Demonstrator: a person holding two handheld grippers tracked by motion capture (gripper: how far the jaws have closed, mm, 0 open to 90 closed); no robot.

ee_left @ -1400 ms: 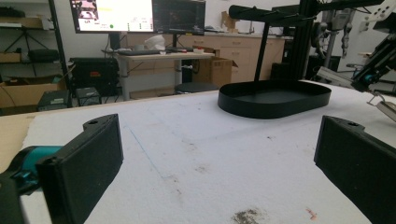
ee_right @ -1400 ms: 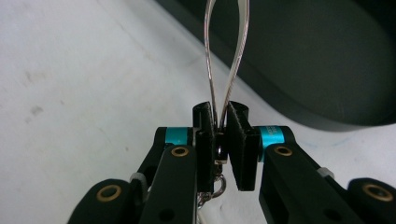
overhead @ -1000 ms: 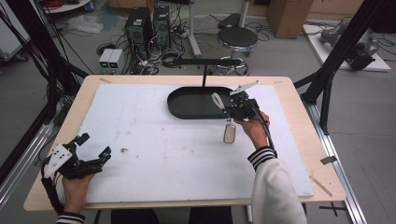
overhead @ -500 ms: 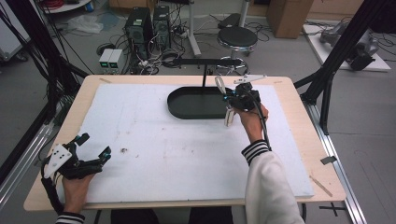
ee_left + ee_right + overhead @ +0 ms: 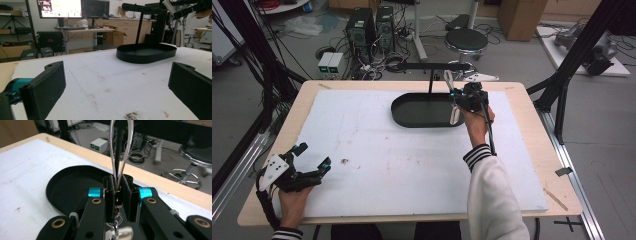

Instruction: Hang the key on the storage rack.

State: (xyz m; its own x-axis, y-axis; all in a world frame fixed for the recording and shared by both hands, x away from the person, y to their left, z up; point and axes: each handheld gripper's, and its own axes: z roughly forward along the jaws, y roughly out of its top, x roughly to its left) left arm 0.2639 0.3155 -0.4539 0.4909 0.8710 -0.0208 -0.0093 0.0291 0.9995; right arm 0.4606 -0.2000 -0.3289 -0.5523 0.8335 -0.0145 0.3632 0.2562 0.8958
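Observation:
My right gripper (image 5: 460, 96) is shut on a thin wire loop (image 5: 447, 77) that stands up out of its jaws. A pale tag (image 5: 455, 116) hangs below it on a small chain. In the right gripper view the wire loop (image 5: 119, 145) rises from between the shut jaws of my right gripper (image 5: 118, 182), in front of the stand's post. The gripper hovers over the right end of a black oval tray (image 5: 417, 117), just under the stand's horizontal bar (image 5: 432, 65). My left gripper (image 5: 307, 159) rests open and holds nothing at the board's near left, and its view faces the tray (image 5: 146, 52).
A white foam board (image 5: 402, 165) covers the wooden table (image 5: 532, 115); a dark smudge (image 5: 344, 161) lies near the left gripper. Black frame posts (image 5: 567, 65) rise at the table's sides. A stool (image 5: 466, 39) and computer cases (image 5: 367, 25) stand on the floor beyond.
My right gripper has lifted the loop and tag off the board and carried them away from the person, over the tray and up toward the stand's bar. The left gripper has stayed put.

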